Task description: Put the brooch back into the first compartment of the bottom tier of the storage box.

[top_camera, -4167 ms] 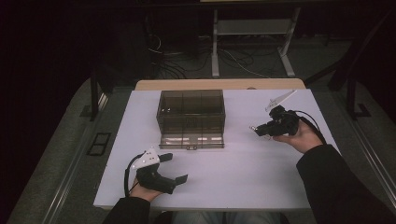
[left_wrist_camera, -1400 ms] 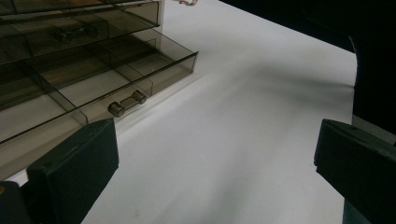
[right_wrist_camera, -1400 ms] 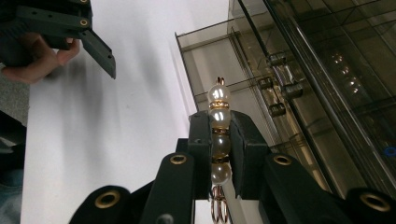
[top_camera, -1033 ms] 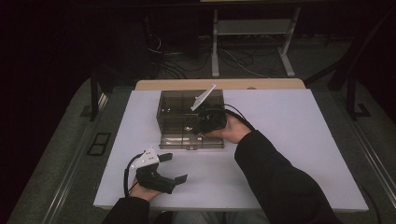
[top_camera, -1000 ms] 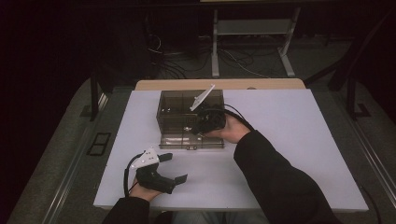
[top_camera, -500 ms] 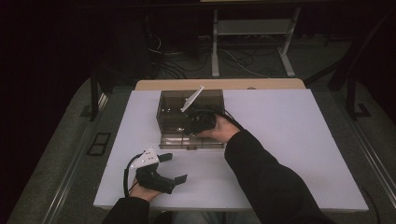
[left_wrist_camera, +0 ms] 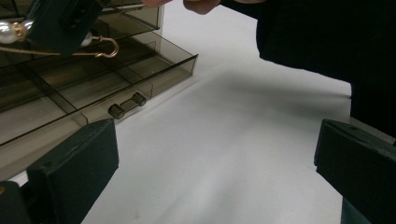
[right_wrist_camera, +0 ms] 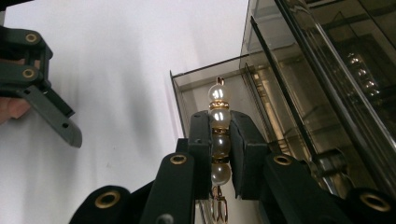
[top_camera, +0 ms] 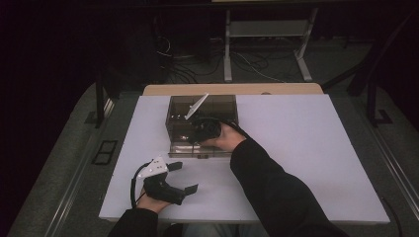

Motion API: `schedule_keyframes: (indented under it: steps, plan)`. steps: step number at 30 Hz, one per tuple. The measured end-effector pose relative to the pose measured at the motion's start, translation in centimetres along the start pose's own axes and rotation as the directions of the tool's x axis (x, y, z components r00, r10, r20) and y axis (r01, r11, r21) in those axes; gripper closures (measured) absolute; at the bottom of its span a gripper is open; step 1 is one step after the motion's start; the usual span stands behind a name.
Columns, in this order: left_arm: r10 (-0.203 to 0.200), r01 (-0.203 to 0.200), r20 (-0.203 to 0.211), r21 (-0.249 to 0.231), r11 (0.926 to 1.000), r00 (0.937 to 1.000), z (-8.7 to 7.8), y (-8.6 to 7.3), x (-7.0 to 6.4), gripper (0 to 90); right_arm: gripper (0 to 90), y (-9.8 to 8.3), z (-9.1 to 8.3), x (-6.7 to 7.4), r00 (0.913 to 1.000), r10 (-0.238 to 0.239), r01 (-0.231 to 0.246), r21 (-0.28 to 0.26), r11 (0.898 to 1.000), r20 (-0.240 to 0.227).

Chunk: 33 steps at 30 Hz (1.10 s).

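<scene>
Our left gripper [top_camera: 184, 177] has not moved; it rests near the front of the white surface [top_camera: 306, 148], its jaws spread wide. Our right gripper [top_camera: 193, 134] has slid further left since a moment ago and now hangs over the open drawer of the smoky clear box [top_camera: 223, 103]. From above we can't see what it holds. The right gripper view shows us a pearl and gold earring [right_wrist_camera: 218, 126] pinched tight between the jaws, sticking out above the drawer [right_wrist_camera: 196, 91]. The left gripper view shows its gold hook [left_wrist_camera: 105, 46].
</scene>
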<state>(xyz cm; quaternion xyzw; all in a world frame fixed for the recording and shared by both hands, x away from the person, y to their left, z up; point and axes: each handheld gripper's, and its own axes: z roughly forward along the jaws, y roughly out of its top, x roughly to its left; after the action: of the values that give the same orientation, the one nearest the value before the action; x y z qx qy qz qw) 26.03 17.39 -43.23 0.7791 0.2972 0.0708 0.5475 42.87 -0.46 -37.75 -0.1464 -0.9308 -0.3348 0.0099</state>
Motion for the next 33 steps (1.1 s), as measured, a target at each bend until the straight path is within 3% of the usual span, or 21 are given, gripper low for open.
schedule_keyframes:
  steps: [33]
  plan:
    - [0.007,-0.007,0.004,0.007,1.0000,1.0000,0.1,0.0,0.0,0.0,78.7,1.1,3.9,-0.4,1.0000,0.003,-0.003,-0.004,1.000,-0.004]
